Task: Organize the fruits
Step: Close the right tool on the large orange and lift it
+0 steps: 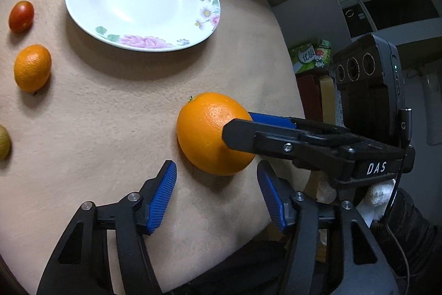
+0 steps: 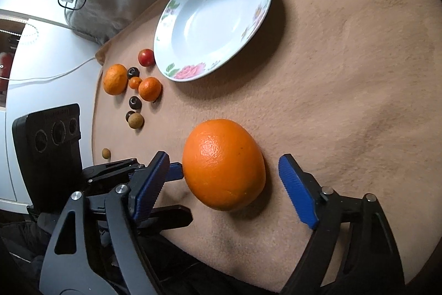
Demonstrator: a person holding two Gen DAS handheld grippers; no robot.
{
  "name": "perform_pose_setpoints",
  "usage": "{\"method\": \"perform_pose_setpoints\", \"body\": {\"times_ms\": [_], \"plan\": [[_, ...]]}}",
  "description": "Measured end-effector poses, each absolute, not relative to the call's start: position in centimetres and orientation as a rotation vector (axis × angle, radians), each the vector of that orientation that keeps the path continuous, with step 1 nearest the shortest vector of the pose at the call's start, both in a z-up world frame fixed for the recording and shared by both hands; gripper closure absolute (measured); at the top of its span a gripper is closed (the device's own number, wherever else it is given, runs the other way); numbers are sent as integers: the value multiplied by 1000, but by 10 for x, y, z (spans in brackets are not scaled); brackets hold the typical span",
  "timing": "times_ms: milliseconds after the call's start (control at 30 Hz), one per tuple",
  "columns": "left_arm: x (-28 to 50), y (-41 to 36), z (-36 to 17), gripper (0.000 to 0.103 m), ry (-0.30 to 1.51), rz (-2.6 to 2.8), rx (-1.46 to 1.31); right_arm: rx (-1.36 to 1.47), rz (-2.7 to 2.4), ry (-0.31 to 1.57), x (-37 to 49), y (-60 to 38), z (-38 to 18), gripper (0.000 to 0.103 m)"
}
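Step in hand, judging by the layout: picking up the large orange (image 2: pixel 223 165) for the floral plate (image 2: pixel 176 26), which holds nothing yet. Right gripper (image 2: pixel 223 181) spread wide, blue pads (image 2: pixel 297 192) flanking the orange at 3 and 9 o'clock with gaps on both sides, so no pinch so far. Orange resting on the tan cloth (image 2: pixel 345 73), at 6 o'clock from the plate and well apart from it.

Left gripper (image 1: pixel 216 195) also spread, holding nothing, hovering just beside the orange at its 6 o'clock in the left wrist view, crossing close under the right gripper's near finger.

Small fruits clustered at 9 o'clock of the plate: 1 cherry tomato (image 2: pixel 146 57), 2 mandarins (image 2: pixel 115 79), 1 tiny orange fruit, a few dark round ones, perhaps berries, too small to tell.

Next move calls for closing squarely across the orange's widest part, then lifting clear of the left gripper before carrying toward 12 o'clock
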State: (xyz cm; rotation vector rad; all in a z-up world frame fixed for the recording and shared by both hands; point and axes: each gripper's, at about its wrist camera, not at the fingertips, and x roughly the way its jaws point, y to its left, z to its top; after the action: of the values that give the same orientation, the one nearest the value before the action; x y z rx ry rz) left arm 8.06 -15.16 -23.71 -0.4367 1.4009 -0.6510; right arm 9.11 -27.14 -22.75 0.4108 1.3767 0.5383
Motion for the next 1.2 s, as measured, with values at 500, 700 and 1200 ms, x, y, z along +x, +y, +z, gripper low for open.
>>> {"method": "perform_pose_setpoints", "body": {"times_ms": [500,700,1200], "plan": [[85,-160,-242,54,1415,-669,-425,406,567,1418,95,-269,-238,32],[86,-161,-242,53,1412,-671,-426,407,564,1414,94,-266,-237,32],[88,-149,-224,54,1352,-656,-401,429,569,1376,100,-257,-217,33]]}}
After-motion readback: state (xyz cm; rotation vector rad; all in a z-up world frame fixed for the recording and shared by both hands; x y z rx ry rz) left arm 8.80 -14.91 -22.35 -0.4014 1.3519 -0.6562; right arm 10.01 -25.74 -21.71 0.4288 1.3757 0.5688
